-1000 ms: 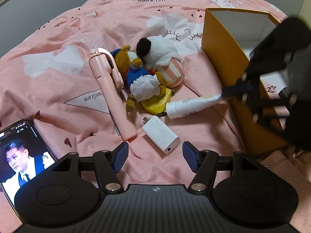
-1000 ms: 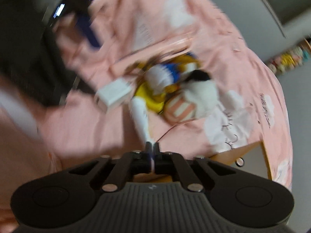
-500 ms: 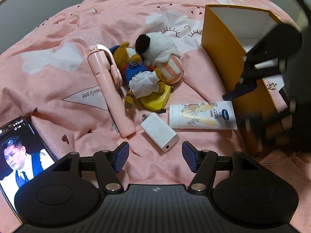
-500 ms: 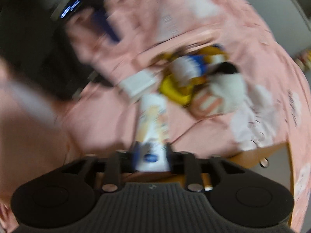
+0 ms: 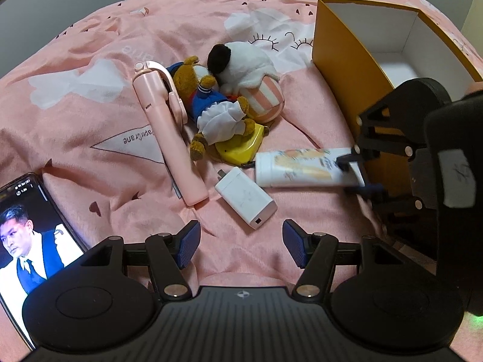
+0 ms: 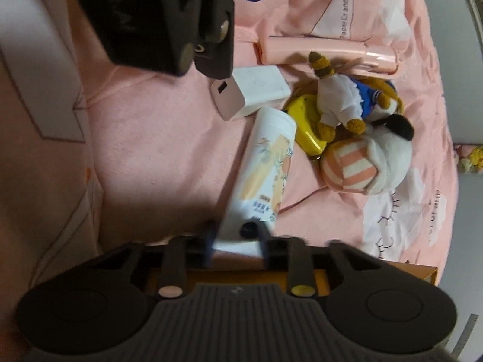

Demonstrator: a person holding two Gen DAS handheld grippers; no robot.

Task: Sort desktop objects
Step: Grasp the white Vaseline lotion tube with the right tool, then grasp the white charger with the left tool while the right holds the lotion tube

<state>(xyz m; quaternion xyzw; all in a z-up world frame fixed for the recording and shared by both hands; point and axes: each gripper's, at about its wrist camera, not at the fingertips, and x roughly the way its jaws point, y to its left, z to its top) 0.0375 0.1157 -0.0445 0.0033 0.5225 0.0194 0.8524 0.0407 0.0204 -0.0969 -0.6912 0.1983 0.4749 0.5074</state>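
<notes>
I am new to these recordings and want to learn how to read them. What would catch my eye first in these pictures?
First, the right claw, closed on the flat end of a white lotion tube lying on the pink bedspread beside an open orange box. Next, the heap of plush toys in the middle, with a pink stick and white charger close by. A lit phone lies at lower left.

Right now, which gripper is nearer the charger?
Left. The left gripper hangs open just short of the charger; the right gripper is beyond it, gripping the tube.
</notes>
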